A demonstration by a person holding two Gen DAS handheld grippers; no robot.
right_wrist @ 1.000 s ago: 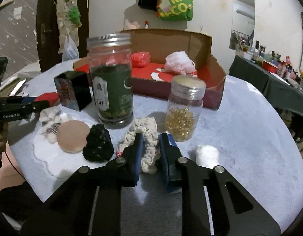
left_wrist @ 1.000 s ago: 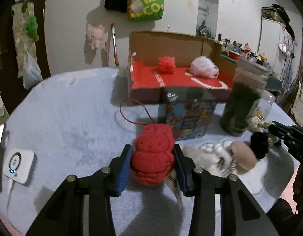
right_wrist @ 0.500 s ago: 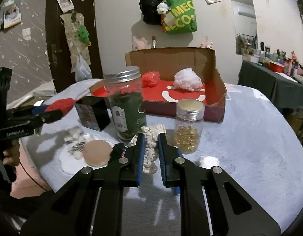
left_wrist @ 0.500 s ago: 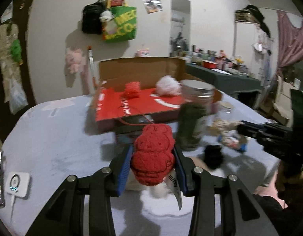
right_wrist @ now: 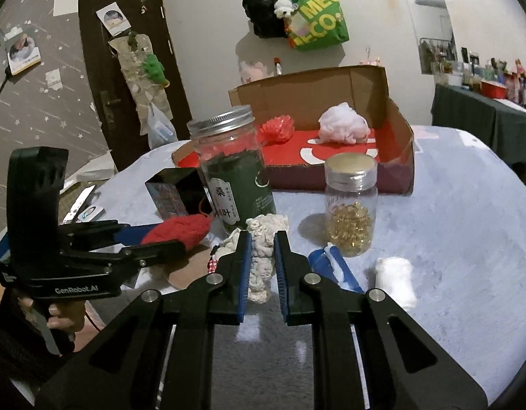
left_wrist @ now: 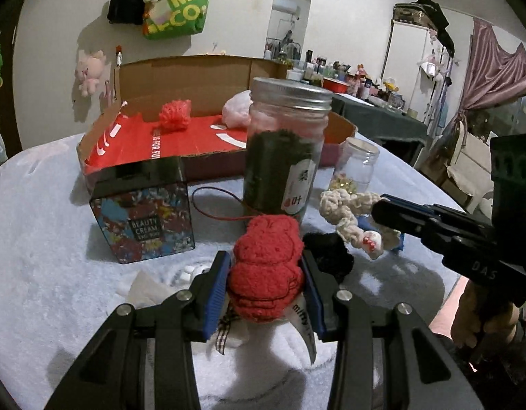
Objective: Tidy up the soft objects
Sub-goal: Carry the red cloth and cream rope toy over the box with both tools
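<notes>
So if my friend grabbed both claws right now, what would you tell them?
Left claw: shut on the red knitted toy, held above the table.
Right claw: shut on the cream knitted toy, also lifted.
Done: a red pom-pom and a white fluffy ball already lie in the cardboard box.
Left: put both held toys in the box, then probably the black fuzzy toy and the small white soft piece on the table.

Red knit toy (left_wrist: 265,270); cream crochet toy (right_wrist: 263,256); multicolour box (left_wrist: 145,227); green tote (right_wrist: 315,17).
</notes>
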